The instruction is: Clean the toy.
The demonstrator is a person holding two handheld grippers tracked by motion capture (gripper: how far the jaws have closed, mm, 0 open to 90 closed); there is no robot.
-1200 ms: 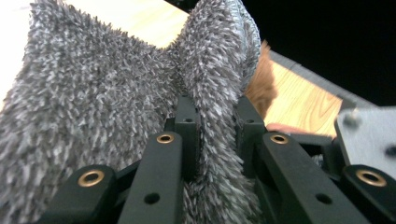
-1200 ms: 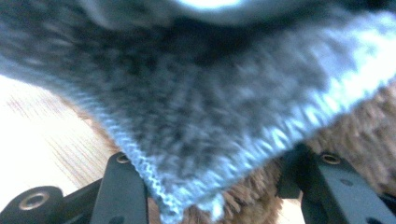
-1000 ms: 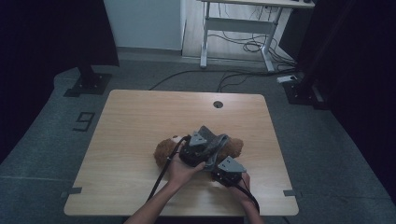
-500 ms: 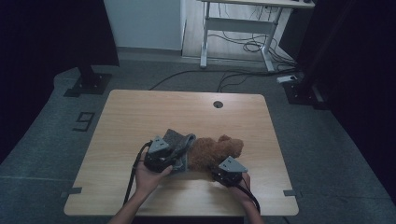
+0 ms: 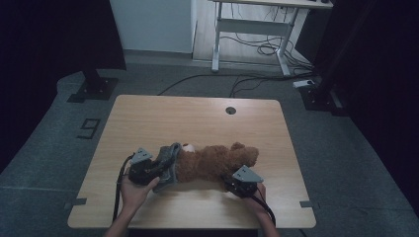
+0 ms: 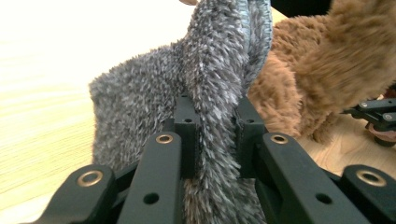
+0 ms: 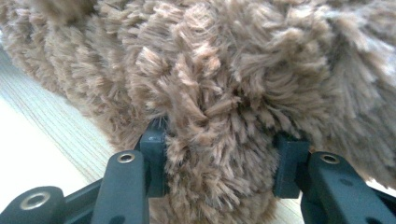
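A brown teddy bear (image 5: 215,160) lies stretched across the near part of the wooden table (image 5: 197,118), its head end at the left. A grey fuzzy garment (image 5: 168,165) covers that head end. My left gripper (image 5: 155,170) is shut on a fold of the grey garment (image 6: 212,107), pads pressing the fabric from both sides. The bear's brown body (image 6: 322,70) lies just behind the fold. My right gripper (image 5: 232,182) is shut on a fluffy brown limb of the bear (image 7: 219,116) at its lower right end.
A round cable hole (image 5: 230,110) sits near the table's far edge. Beyond the table stand a white desk frame (image 5: 247,29) with cables on the floor and dark stands at both sides.
My left gripper has pulled the grey garment leftward along the bear, from its middle to its head end. The bear now lies stretched out. The right gripper has kept its hold in place.
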